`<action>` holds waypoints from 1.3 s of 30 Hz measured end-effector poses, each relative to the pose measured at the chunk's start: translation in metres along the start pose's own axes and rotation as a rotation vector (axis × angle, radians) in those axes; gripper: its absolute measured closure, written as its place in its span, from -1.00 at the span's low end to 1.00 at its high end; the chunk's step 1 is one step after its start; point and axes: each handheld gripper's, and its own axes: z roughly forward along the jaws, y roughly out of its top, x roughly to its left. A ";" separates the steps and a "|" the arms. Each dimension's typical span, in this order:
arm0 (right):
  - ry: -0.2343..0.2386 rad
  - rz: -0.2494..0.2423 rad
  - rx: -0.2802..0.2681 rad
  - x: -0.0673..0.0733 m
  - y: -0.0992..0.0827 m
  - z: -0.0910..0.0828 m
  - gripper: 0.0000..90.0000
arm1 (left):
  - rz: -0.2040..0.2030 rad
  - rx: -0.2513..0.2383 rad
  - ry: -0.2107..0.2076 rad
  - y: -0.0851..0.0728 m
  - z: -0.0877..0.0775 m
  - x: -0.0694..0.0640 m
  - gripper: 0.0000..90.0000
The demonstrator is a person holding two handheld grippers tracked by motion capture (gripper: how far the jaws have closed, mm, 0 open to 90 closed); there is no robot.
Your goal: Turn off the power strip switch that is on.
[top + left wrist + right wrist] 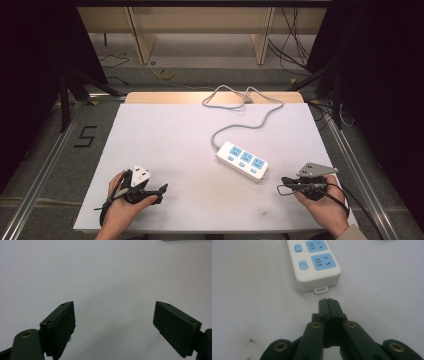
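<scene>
A white power strip (pixel 242 161) with blue sockets and blue switches lies right of the table's middle, and its grey cable (pixel 260 120) loops toward the far edge. My right gripper (pixel 283 183) rests near the front right, pointing at the strip's near end. In the right gripper view its jaws are pressed together with nothing between them (pixel 328 301), just short of the strip (pixel 315 262) and its small end tab. My left gripper (pixel 162 192) lies at the front left. The left gripper view has its jaws wide apart (pixel 115 325) over bare white surface.
The white table top (pixel 165 135) ends in a wooden strip at the far edge. Metal rails run along both sides, and a floor mark "5" (pixel 86 136) sits to the left. Loose cables (pixel 300 45) lie on the floor beyond the table.
</scene>
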 end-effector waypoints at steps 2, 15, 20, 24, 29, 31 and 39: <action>0.000 -0.004 0.000 0.000 0.002 0.000 1.00 | 0.002 0.000 0.000 0.000 0.000 0.000 -0.61; 0.013 -0.004 0.007 0.001 0.009 0.001 1.00 | 0.005 0.004 0.002 0.000 0.001 0.000 -0.61; 0.016 -0.003 0.009 0.001 0.012 0.001 1.00 | 0.007 0.004 0.001 0.000 0.002 0.000 -0.61; 0.019 -0.005 0.014 0.000 0.014 0.001 1.00 | 0.012 0.007 -0.001 0.000 0.002 -0.001 -0.61; 0.018 0.002 0.022 -0.001 0.016 0.000 1.00 | 0.009 0.005 0.001 0.000 0.002 0.000 -0.61; 0.019 0.003 0.023 -0.001 0.017 0.000 1.00 | 0.012 0.007 0.000 0.000 0.002 0.000 -0.61; 0.028 -0.005 0.035 -0.001 0.022 0.002 1.00 | 0.013 0.006 0.001 0.000 0.002 0.000 -0.61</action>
